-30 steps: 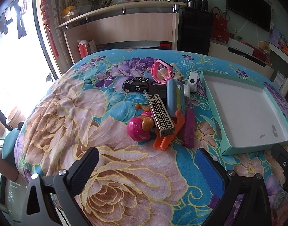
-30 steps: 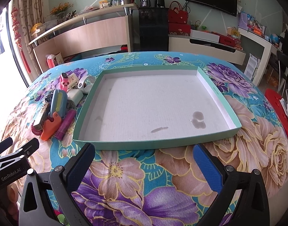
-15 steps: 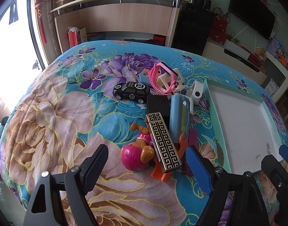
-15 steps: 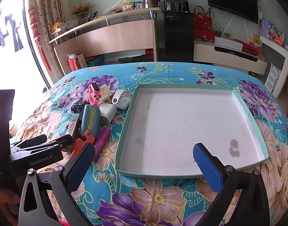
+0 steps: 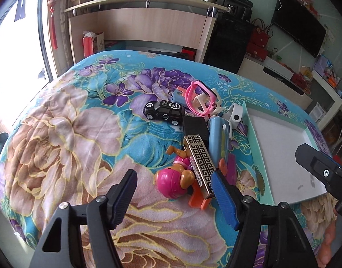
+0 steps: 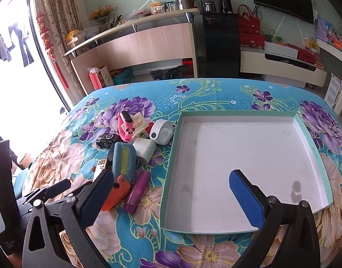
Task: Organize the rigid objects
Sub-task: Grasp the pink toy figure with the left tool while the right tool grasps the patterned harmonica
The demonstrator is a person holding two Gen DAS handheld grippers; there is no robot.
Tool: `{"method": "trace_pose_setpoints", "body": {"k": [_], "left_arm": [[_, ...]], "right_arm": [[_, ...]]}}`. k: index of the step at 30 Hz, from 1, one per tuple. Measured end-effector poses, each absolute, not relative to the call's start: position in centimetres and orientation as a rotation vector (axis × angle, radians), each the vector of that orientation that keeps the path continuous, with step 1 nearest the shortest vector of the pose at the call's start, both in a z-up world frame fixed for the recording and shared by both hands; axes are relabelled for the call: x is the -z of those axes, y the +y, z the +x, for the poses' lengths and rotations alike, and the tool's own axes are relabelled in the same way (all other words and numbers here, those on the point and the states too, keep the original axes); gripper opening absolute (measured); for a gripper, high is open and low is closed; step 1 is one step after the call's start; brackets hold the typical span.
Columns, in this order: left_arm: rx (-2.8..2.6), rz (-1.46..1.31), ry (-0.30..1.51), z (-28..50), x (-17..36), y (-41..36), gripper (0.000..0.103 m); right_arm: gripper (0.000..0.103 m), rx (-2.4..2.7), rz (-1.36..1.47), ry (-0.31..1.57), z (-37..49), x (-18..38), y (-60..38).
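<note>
The small black plastic toy car (image 5: 164,112) carries white round badges reading "CS" (on roof, bonnet and door); other lettering is too small to read.

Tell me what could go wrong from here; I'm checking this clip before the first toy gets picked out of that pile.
The harmonica lies propped across the pink puppy figure and the orange piece, so pulling one may tip or drag the others. The left gripper, whose jaws have just been closing with nothing between them, points at this stack, and a narrowed opening may nudge the puppy instead of straddling it. The tray wall stands right beside the pile.
</note>
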State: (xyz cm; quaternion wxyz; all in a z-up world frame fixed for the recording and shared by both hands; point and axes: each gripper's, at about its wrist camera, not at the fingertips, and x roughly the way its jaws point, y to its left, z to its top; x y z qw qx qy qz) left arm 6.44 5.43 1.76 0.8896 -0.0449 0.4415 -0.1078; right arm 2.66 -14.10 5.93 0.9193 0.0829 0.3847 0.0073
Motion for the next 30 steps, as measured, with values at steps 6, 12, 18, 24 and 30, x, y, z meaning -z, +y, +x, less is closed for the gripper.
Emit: {"method": "trace_pose_setpoints", "body": {"k": [6,12,18,24,30], "left_arm": [[0.181,-0.074,0.903,6.6,-1.2,7.3,0.072],[0.153,-0.110,0.922,7.1,0.2,9.1,0.073],[0.148,-0.136,0.933,7.8,1.2,10.6,0.073],[0.166,-0.123,0.937,7.7,1.8,10.7,0.073],[0.189,-0.110,0.928,7.4,1.6,10.3,0.073]], "right_arm": [[0.100,-0.105,0.145,0.808,4.2,-5.3,-10.9],[0.083,-0.167,0.115,0.855,5.5,-3.6,-8.5],[0.072,-0.227,0.085,0.878,6.1,-2.6,-6.5],[0.055,-0.243,0.059,0.896,6.7,-1.7,-5.2],[0.045,-0.237,0.071,0.907,7.2,-1.3,-4.9]]}}
